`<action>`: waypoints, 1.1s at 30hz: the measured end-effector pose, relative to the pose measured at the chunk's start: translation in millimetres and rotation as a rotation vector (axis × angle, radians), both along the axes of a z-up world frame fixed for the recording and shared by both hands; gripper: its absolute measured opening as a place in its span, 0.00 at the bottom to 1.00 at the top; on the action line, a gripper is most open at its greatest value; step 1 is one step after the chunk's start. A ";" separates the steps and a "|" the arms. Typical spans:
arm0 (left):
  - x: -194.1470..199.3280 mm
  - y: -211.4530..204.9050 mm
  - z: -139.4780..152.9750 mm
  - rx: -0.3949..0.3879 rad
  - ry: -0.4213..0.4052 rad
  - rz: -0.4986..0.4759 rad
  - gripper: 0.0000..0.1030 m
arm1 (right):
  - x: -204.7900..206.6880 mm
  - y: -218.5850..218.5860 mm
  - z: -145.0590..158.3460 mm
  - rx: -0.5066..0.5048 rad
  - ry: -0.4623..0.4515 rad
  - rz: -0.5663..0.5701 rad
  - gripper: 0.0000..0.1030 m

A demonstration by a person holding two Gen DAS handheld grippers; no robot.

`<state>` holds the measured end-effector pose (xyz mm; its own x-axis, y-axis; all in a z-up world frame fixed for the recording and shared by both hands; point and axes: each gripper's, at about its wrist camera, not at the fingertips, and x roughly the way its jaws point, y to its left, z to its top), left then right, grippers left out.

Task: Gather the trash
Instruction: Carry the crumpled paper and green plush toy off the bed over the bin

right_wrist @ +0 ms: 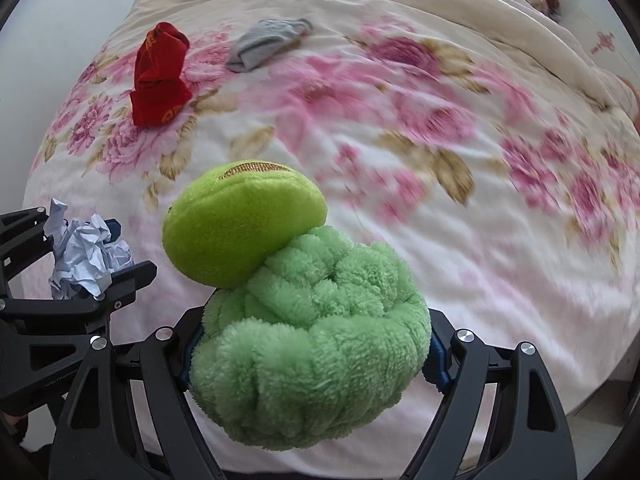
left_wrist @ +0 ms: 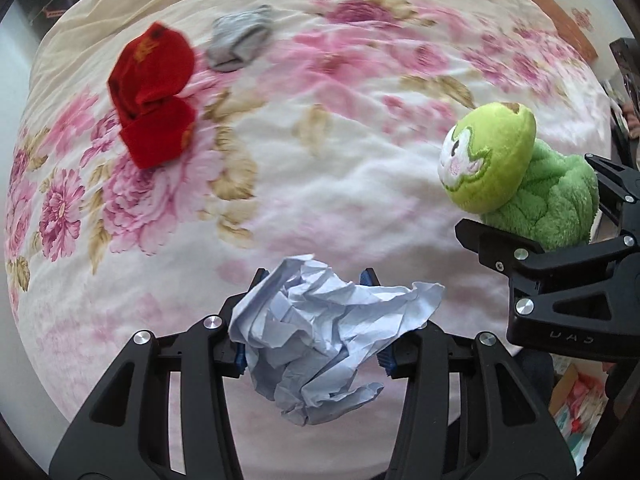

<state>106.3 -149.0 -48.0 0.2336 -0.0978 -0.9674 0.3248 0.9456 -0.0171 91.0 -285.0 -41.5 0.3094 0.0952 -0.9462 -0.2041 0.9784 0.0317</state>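
My left gripper (left_wrist: 314, 320) is shut on a crumpled white paper ball (left_wrist: 320, 336) and holds it above the floral blanket (left_wrist: 320, 168). The paper ball also shows in the right wrist view (right_wrist: 86, 256), at the far left. My right gripper (right_wrist: 312, 344) is shut on a green plush toy (right_wrist: 308, 336) with a yellow-green head. The toy also shows in the left wrist view (left_wrist: 516, 172), at the right, held in the right gripper (left_wrist: 560, 208). Both grippers hover side by side over the bed's near edge.
A red sock (left_wrist: 154, 92) and a grey sock (left_wrist: 240, 38) lie on the blanket at the far left; they also show in the right wrist view, red sock (right_wrist: 160, 76) and grey sock (right_wrist: 268, 42). A cardboard box (left_wrist: 580, 396) sits on the floor at the lower right.
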 end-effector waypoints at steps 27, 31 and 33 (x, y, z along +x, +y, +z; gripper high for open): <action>-102.0 -152.9 11.2 0.082 -0.015 -0.301 0.46 | -145.1 -145.8 10.6 0.038 -0.043 -0.271 0.75; -115.4 -176.4 10.7 0.089 -0.013 -0.349 0.46 | -166.8 -167.5 12.2 0.039 -0.051 -0.316 0.75; -123.5 -191.1 10.6 0.089 -0.008 -0.383 0.46 | -177.7 -178.9 12.1 0.044 -0.055 -0.342 0.75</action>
